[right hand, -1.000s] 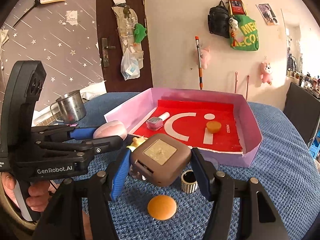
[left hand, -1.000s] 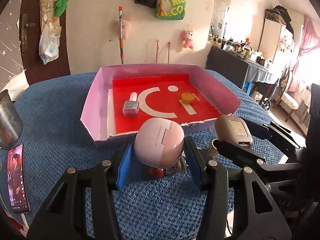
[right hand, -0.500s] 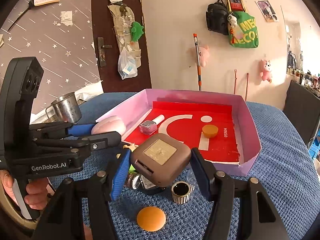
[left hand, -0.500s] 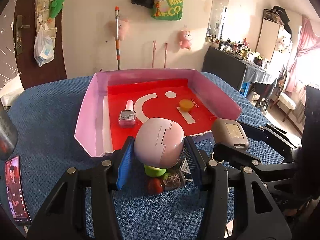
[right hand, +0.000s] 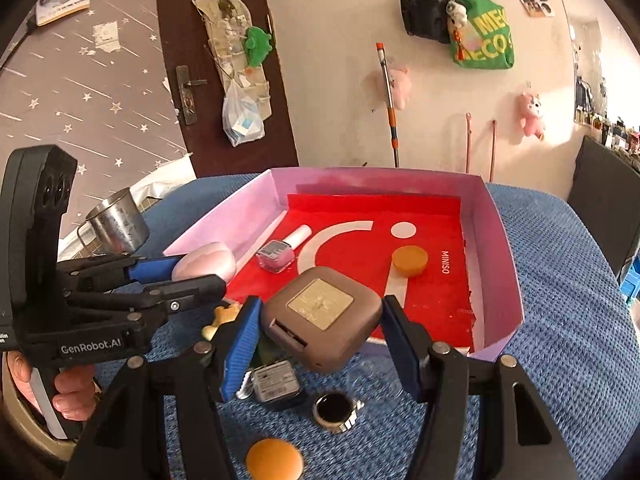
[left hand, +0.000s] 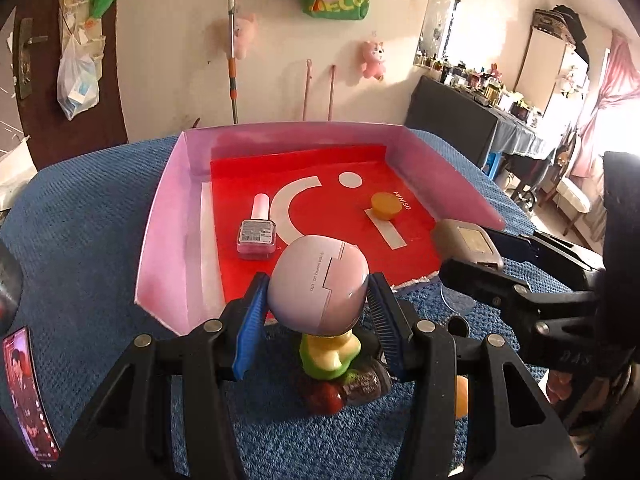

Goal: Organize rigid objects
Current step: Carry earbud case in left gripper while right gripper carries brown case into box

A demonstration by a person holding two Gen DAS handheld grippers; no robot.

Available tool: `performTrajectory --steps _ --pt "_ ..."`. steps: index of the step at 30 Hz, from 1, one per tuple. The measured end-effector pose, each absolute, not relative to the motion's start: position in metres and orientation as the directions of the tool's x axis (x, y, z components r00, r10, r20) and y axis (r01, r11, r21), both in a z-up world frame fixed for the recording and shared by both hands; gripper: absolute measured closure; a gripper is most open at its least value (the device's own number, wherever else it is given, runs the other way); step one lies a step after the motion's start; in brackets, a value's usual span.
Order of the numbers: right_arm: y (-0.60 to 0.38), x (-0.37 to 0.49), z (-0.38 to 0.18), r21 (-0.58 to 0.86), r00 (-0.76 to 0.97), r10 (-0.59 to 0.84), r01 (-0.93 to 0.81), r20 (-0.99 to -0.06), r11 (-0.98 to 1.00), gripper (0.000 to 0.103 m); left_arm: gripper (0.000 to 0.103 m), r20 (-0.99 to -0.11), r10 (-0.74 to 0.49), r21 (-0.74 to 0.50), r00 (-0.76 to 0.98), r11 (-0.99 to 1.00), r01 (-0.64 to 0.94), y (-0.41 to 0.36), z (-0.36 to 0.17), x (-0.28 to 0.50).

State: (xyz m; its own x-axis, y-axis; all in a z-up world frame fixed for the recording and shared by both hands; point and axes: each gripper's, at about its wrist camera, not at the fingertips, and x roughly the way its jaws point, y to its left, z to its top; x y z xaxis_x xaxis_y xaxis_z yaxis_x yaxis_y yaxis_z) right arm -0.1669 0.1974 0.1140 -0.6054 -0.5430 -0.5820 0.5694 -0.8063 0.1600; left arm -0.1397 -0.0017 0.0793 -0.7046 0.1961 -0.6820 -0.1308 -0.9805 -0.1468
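My left gripper [left hand: 318, 300] is shut on a pink egg-shaped case [left hand: 318, 282], held above the blue cloth just short of the pink tray's [left hand: 168, 216] near edge. My right gripper [right hand: 320, 324] is shut on a brown square case [right hand: 322, 312], also held in the air near the tray's [right hand: 508, 248] front rim. In the right wrist view the left gripper [right hand: 192, 276] shows at left with the pink case [right hand: 208, 266]. In the left wrist view the brown case [left hand: 466, 246] shows at right. Inside the tray lie a nail polish bottle [left hand: 258, 228] and an orange disc [left hand: 385, 206].
On the blue cloth below the grippers lie a green and yellow figure [left hand: 328, 354], dark small bottles [left hand: 352, 388], a small labelled jar [right hand: 276, 384], a metal ring [right hand: 334, 410] and an orange round piece [right hand: 274, 462]. A steel mug [right hand: 116, 222] stands at left, a phone [left hand: 26, 392] lies near the cloth's left edge.
Both grippers have moved toward the tray with their cases held; the tray now looks nearer and more of the small items below have come into view.
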Motion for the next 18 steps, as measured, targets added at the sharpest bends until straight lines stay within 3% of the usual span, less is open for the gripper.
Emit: performTrajectory --steps 9,18 --pt "0.196 -0.209 0.096 0.219 -0.522 -0.53 0.543 -0.668 -0.811 0.04 0.055 -0.742 0.168 -0.13 -0.649 -0.986 -0.107 -0.003 0.062 -0.169" --pt "0.184 -0.231 0.078 0.132 -0.509 -0.438 0.529 -0.741 -0.838 0.04 0.055 -0.788 0.157 -0.129 -0.595 -0.988 -0.089 -0.007 0.042 -0.191"
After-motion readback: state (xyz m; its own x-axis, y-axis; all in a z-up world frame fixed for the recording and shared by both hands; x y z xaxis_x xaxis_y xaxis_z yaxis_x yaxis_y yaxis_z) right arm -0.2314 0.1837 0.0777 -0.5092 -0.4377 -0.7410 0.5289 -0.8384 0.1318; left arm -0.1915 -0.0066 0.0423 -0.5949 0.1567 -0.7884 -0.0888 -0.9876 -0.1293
